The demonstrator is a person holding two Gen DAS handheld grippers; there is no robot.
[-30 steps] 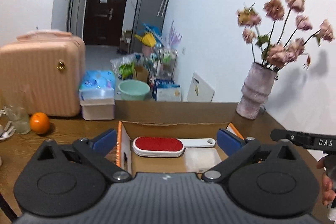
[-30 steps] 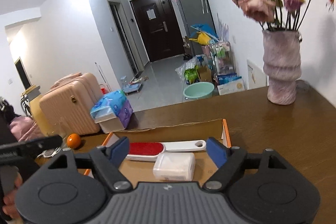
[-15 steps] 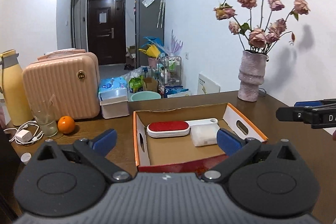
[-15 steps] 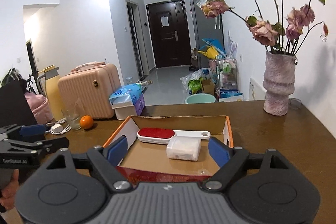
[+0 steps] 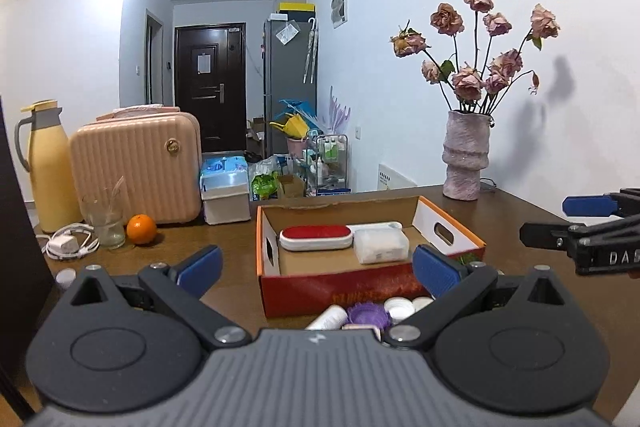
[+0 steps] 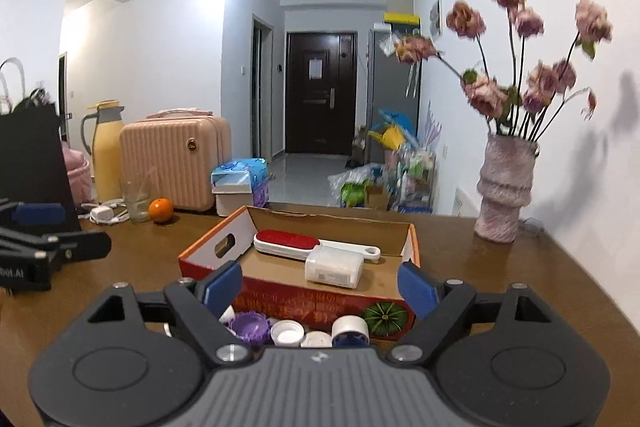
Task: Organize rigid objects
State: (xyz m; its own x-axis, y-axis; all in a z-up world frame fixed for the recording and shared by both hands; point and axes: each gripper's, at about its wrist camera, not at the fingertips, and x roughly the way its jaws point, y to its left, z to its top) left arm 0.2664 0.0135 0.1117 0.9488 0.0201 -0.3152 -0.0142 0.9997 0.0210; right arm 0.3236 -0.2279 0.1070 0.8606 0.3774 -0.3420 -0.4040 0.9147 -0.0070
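A red and orange cardboard box (image 5: 344, 289) (image 6: 320, 301) sits on the brown table. Inside it lie a red-topped white brush (image 5: 316, 238) (image 6: 290, 243) and a clear plastic case (image 5: 381, 246) (image 6: 334, 266). Just in front of the box are loose small items: a purple lid (image 5: 368, 314) (image 6: 250, 327), white caps (image 6: 286, 333) and a white bottle (image 5: 328, 318). My left gripper (image 5: 316, 269) is open, nothing between its blue pads. My right gripper (image 6: 320, 285) has its jaws opening, with nothing between them. Both hang short of the box.
A pink vase (image 5: 466, 155) of dried roses stands at the back right. Back left hold a pink suitcase (image 5: 136, 171), yellow jug (image 5: 50, 167), glass (image 5: 105, 221), orange (image 5: 141, 229), charger cable (image 5: 68, 245) and tissue box (image 5: 224, 193). A dark bag (image 6: 34, 163) stands far left.
Both grippers have drawn back from the box, which now looks smaller. The loose caps and lids in front of it have come into view. The right jaws have spread a little.
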